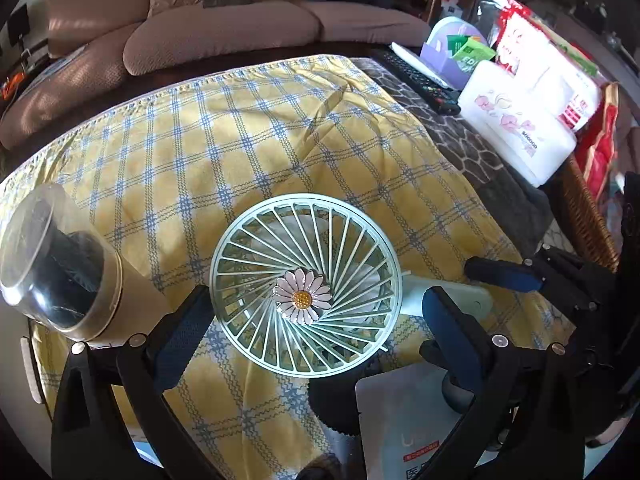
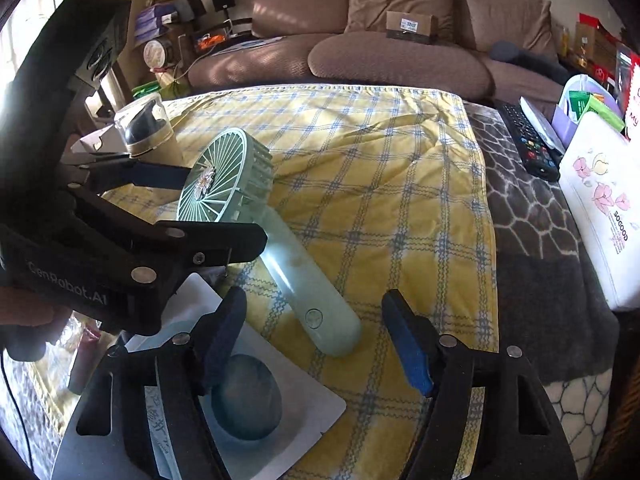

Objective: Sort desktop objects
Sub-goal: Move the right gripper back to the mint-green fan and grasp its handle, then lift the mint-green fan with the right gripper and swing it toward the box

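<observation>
Nearest the lens, the right gripper (image 2: pixel 314 344) stands with jaws apart astride the handle of the pale green handheld plastic fan (image 2: pixel 256 216), pads not touching it. The fan lies on the yellow checked cloth (image 2: pixel 380 168). The left gripper (image 1: pixel 316 312) brackets the fan's round grille, likewise unclosed. Judgement: a two-handed lift is being prepared.

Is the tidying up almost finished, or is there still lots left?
Nothing looks put away yet. The green fan lies on the checked cloth, with the left hand-held gripper open around its round head and the right hand-held gripper open near its handle, neither squeezing. The capped bottle and the flat packet still wait.
</observation>
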The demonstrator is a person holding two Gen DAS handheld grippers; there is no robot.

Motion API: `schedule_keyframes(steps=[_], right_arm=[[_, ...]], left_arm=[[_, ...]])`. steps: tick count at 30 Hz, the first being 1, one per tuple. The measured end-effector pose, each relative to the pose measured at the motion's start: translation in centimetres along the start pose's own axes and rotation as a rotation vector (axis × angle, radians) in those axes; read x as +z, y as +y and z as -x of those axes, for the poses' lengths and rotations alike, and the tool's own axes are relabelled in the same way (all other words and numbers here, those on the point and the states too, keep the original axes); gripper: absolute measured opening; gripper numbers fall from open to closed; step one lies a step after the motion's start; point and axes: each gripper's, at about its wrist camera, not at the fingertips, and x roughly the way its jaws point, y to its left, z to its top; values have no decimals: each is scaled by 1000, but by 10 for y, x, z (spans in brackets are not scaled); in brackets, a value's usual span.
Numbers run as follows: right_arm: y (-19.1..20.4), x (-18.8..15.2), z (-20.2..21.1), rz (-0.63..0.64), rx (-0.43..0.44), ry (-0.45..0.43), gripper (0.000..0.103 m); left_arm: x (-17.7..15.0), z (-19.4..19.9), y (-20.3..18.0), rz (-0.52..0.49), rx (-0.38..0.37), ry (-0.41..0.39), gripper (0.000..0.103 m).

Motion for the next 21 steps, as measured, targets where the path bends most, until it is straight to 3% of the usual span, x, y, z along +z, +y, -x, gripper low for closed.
schedule_keyframes(steps=[4,6,17,21], right_arm=[[-5,-1,2,-30,22,-9,47],[-6,-2,4,-34,31,-13,41],[5,1,-4,18,-27,19,48],[5,0,-1,38,-29,5,35]], left_arm=[[-2,-1,0,21,-13,-1,99],[-3,1,1,27,-3,-23,81],[3,-6,-6,52,-34,-14,82],[3,-5,-16,6,-26,-26,82]])
